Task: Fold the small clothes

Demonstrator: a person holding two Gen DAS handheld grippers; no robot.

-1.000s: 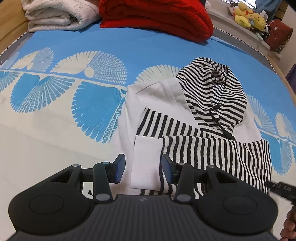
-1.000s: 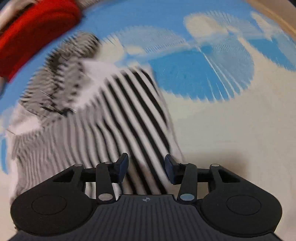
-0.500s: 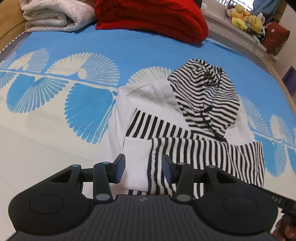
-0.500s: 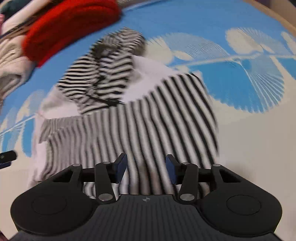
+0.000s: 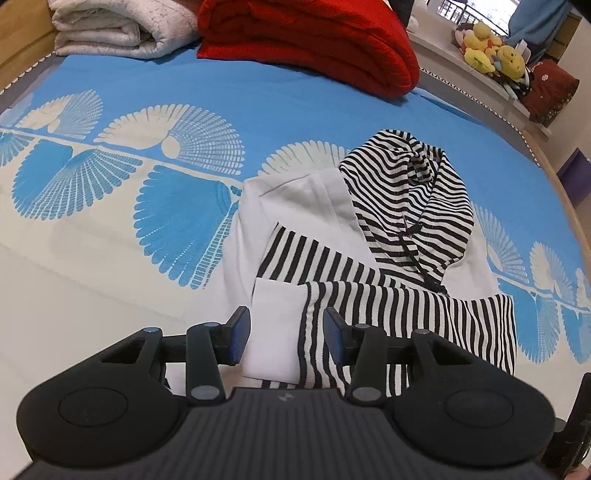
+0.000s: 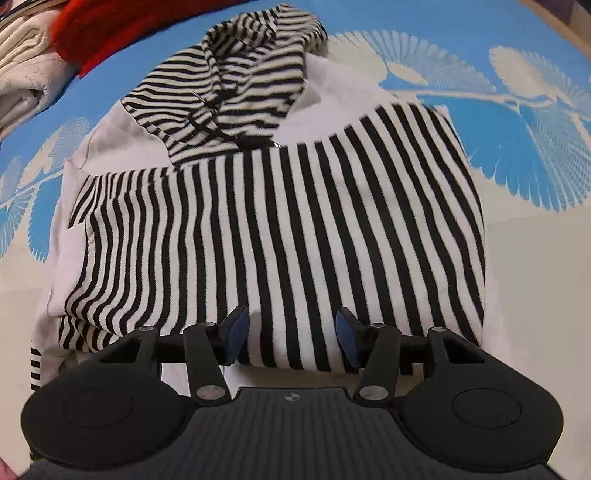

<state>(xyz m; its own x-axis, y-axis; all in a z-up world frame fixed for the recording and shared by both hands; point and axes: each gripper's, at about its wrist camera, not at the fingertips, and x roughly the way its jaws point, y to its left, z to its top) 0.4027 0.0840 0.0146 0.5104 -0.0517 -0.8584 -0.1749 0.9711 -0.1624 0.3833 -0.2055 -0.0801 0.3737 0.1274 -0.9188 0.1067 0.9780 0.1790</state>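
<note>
Red blanket (image 5: 310, 40) at twelve o'clock on the bed (image 5: 110, 258), white quilt (image 5: 118, 26) at eleven, plush toys (image 5: 491, 51) (on a ledge) at one. Striped hoodie (image 6: 280, 206) lies part-folded mid-bed. Left hand-held gripper (image 5: 286, 341) spread wide over its white cuff, holding nothing; right hand-held gripper (image 6: 291, 341) likewise spread, empty, over the striped hem.

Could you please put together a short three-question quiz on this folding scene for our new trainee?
1. True or false: the left gripper is clamped on the hoodie.
2. What lies folded beyond the hoodie at the far end of the bed? A) red blanket B) green towel C) black coat
3. Fill in: the striped ____ lies at the garment's far end.

Key
1. False; its jaws stand open over the white cuff, gripping nothing.
2. A, the red blanket.
3. hood.
</note>
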